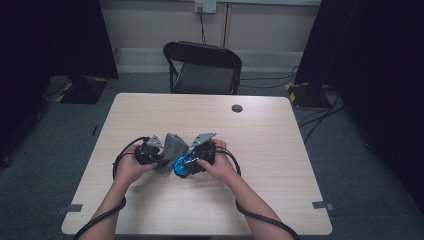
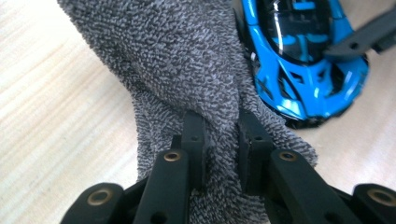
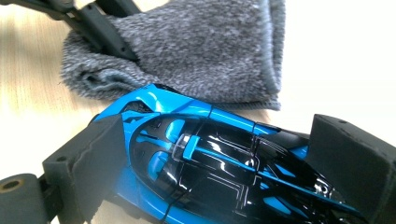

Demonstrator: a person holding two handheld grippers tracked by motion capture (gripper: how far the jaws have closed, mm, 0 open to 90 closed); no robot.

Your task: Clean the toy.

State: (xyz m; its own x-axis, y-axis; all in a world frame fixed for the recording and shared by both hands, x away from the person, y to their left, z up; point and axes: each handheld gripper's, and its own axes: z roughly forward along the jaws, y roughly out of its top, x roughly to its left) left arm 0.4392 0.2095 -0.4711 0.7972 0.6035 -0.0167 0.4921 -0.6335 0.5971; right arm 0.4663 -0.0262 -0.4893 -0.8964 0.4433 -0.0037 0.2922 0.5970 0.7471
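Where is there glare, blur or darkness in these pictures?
High view: dim, with dark corners; the table is evenly lit. Left gripper view: the cloth is sharp, the table pale and washed out. Right gripper view: the table is overexposed at right, the car shows bright reflections, and the near fingers look soft.

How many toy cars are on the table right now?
1. The blue toy car sits near the table's middle, between the pads of the right gripper, right beside the grey towel pinched by the left gripper. The towel could hide something small.
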